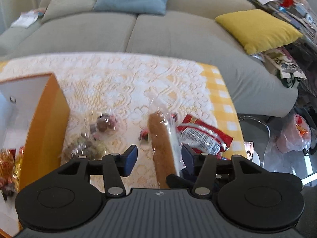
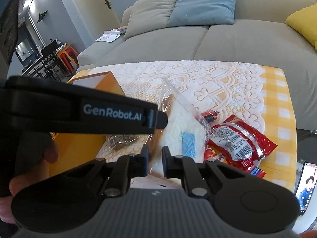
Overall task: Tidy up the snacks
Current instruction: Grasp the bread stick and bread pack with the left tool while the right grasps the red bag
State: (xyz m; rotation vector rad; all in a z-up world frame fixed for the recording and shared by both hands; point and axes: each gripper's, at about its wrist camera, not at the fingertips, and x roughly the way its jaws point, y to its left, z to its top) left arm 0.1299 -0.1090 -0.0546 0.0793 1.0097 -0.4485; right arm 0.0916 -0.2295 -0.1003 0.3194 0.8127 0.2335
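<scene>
With our left tongs (image 1: 157, 158) spread wide and our right tongs (image 2: 155, 159) pinching the bagged bread slice (image 2: 178, 130), we grip its crust edge gently, since it is soft and light.

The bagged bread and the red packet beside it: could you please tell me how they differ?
The bagged bread is in clear plastic, showing a pale slice; the red packet is opaque printed foil. The bread stands tilted on edge in the right gripper; the packet lies flat on the tablecloth, untouched. Both are wrapped snacks outside the orange box.
</scene>
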